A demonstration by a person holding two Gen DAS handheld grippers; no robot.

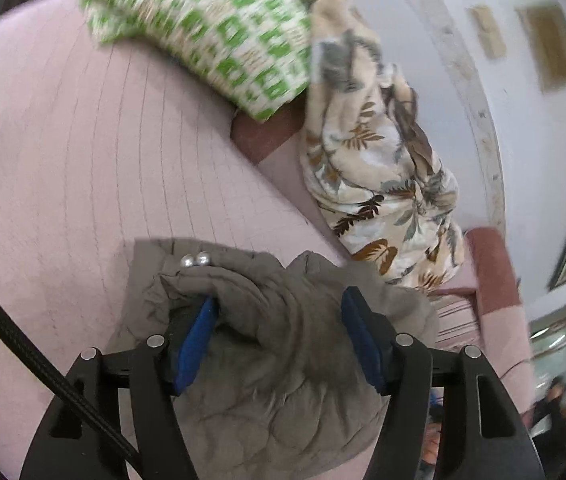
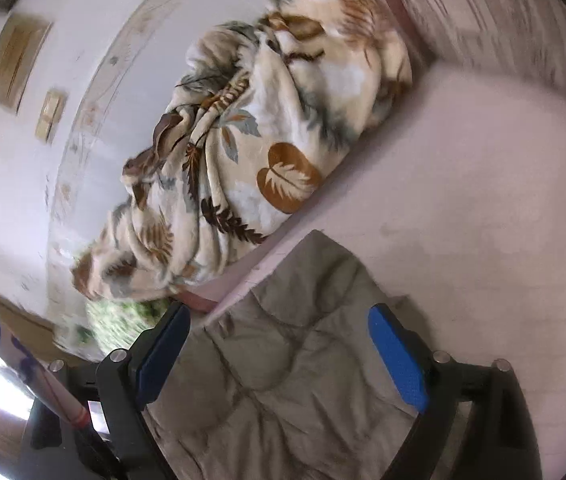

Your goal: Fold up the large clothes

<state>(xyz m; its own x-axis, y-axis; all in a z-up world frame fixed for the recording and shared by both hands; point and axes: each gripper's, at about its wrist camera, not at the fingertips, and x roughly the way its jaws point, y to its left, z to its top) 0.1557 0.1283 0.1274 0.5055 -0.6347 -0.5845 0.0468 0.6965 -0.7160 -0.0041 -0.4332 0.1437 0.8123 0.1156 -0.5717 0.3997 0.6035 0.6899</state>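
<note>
Left wrist view shows the left gripper (image 1: 279, 320) at the bottom centre of the frame, its blue pads (image 1: 195, 344) set wide apart with a bunched mass of the grey quilted jacket (image 1: 279, 364) filling the space between them; whether the pads actually pinch the fabric I cannot tell. Two pearl-like buttons (image 1: 195, 260) sit on the jacket's upper edge, left of centre. The jacket lies on a pink bed sheet (image 1: 83, 168) that fills the left half of the frame. A green-and-white patterned pillow (image 1: 211, 28) sits at the upper centre, blurred, and a leaf-print blanket (image 1: 387, 184) runs down the right of centre. In the right wrist view, the right gripper (image 2: 279, 356) at the bottom centre also stands wide open, and a flat corner of the jacket (image 2: 283, 384) spreads between its blue pads (image 2: 399, 360), with the leaf-print blanket (image 2: 243, 152) heaped across the upper middle against the white wall (image 2: 15, 160).
</note>
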